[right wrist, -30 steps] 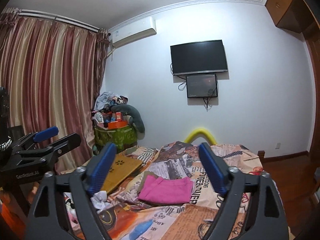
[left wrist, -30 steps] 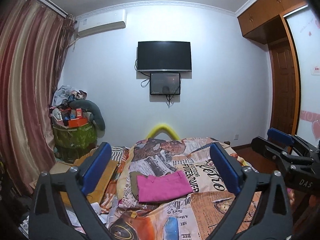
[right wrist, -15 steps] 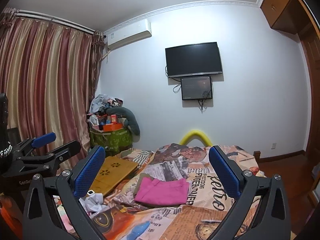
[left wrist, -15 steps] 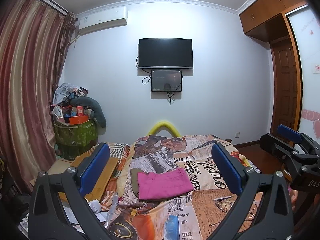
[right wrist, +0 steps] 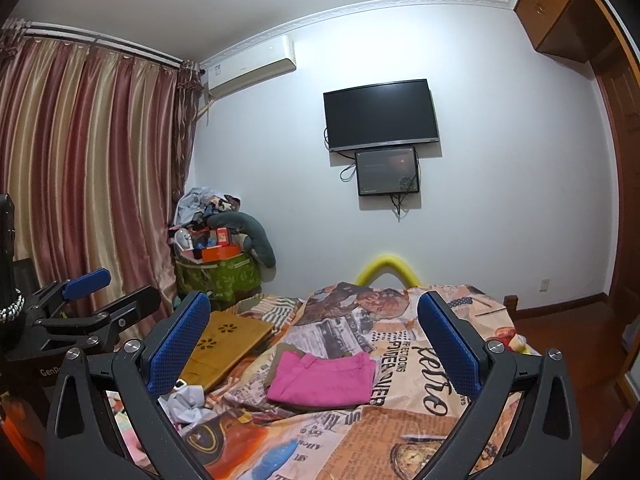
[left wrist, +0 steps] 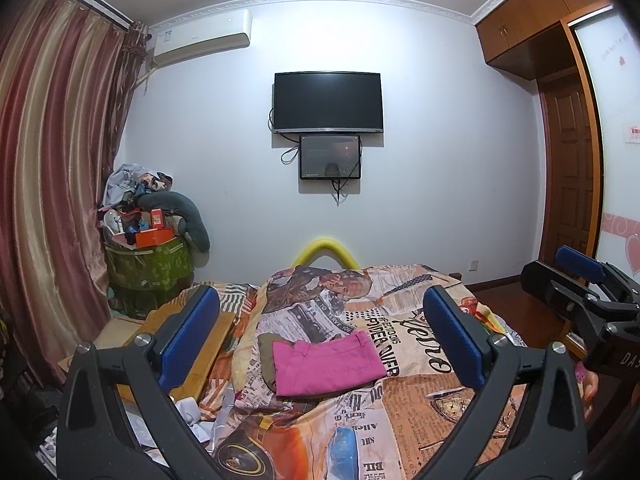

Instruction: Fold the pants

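Observation:
Pink pants (left wrist: 326, 366) lie folded into a neat rectangle on the newspaper-print bedspread (left wrist: 400, 420), over an olive garment that peeks out at the left. In the right wrist view the same pink pants (right wrist: 322, 378) rest mid-bed. My left gripper (left wrist: 320, 338) is held well back from the pants, jaws wide open and empty. My right gripper (right wrist: 316, 344) is likewise open and empty, raised above the near end of the bed. Each gripper shows at the edge of the other's view.
A wooden lap tray (right wrist: 228, 344) lies on the bed's left side beside crumpled white paper (right wrist: 188, 402). A green bin piled with clutter (left wrist: 148, 256) stands by the striped curtain (left wrist: 48, 200). A yellow foam arch (left wrist: 326, 250) marks the bed's far end. A wooden door (left wrist: 568, 184) is at the right.
The right gripper's jaws spread wider. Both views shifted slightly, with the pants still lying in the same place on the bed.

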Tool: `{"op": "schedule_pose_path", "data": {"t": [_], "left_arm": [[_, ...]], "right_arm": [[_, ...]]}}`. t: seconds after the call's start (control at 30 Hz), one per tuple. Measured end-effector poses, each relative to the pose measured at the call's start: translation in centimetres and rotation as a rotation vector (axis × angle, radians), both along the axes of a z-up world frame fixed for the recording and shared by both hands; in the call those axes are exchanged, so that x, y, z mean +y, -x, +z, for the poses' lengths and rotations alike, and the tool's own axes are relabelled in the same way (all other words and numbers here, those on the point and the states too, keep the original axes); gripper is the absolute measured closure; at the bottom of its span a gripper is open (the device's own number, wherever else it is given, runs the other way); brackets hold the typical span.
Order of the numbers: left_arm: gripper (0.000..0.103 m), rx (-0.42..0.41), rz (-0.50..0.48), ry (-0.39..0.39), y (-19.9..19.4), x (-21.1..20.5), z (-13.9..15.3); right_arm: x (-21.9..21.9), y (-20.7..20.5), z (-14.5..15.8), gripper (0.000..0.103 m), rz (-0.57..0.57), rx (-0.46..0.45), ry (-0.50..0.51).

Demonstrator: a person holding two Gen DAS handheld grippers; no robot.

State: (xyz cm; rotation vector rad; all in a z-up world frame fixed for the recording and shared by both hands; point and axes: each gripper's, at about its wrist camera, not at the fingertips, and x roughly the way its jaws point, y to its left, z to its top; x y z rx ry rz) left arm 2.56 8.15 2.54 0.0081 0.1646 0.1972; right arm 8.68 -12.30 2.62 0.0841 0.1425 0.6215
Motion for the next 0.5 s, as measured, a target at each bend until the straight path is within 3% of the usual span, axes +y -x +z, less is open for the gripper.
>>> {"op": "schedule_pose_path", "data": {"t": [0.5], "left_arm": [[0.000, 0.011, -0.007, 0.005, -0.34, 0.13, -0.49]], "right_arm": [[-0.14, 0.10, 0.17, 0.000, -0.007, 0.008, -0.001]]}}
